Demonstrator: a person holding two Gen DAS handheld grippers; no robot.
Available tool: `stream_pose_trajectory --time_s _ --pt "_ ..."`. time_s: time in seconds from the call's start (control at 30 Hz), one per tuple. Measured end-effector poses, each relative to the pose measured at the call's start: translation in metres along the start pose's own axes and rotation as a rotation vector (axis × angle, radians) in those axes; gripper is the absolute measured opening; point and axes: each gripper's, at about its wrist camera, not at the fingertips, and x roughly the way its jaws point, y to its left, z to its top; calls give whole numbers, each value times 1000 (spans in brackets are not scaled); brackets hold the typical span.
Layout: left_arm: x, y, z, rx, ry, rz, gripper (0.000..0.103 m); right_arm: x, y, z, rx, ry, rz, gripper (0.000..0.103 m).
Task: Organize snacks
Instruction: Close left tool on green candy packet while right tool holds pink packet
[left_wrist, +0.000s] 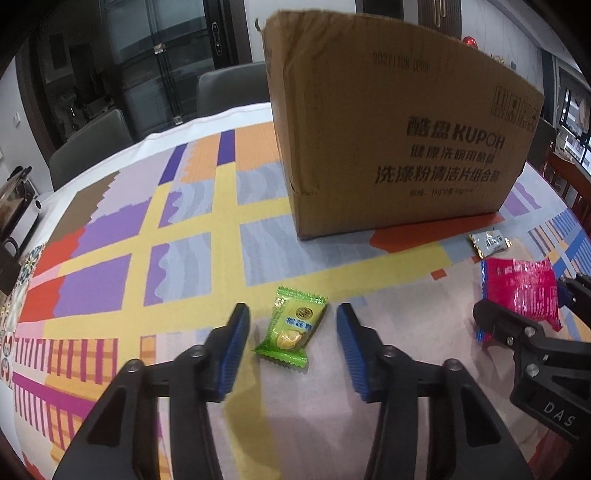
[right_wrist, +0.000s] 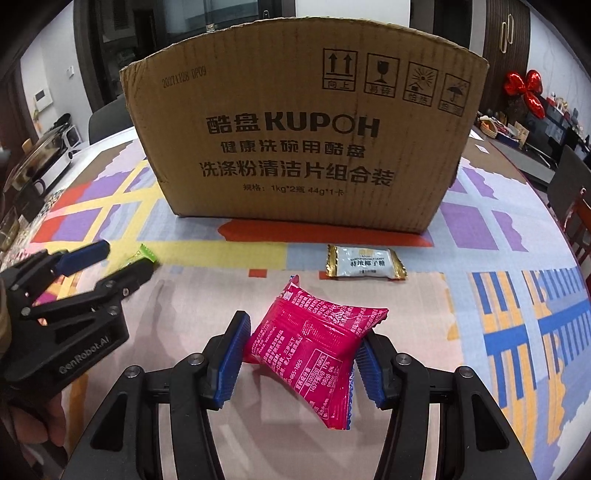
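Observation:
A green candy (left_wrist: 291, 325) lies on the patterned tablecloth between the blue pads of my left gripper (left_wrist: 292, 309), which stands open with a gap on either side of the wrapper. My right gripper (right_wrist: 303, 332) is shut on a pink snack packet (right_wrist: 314, 347), its pads pressing both sides. In the left wrist view the same packet (left_wrist: 521, 288) shows at the right, in the right gripper (left_wrist: 528, 295). A white and gold candy (right_wrist: 364, 262) rests on the cloth in front of the open cardboard box (right_wrist: 303, 147). The box's inside is hidden.
The cardboard box (left_wrist: 388, 147) stands at the back of the table (left_wrist: 110, 258). Grey chairs (left_wrist: 229, 88) sit behind it. A metal pot (right_wrist: 33, 155) and small items are at the left edge; a red bow (right_wrist: 524, 88) and clutter at the far right.

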Motion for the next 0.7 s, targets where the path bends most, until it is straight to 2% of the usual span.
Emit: stream_pose_trajectory --time_s 0.13,0.37,0.7 --pt "2 0 -2 -9 9 -1 41 2 3 5 -6 -2 8 56" --pt "2 -2 -4 -18 2 -14 27 7 8 12 -23 -8 20 56" --pt "1 -3 -3 -41 3 -1 24 5 0 13 -14 -15 23 56"
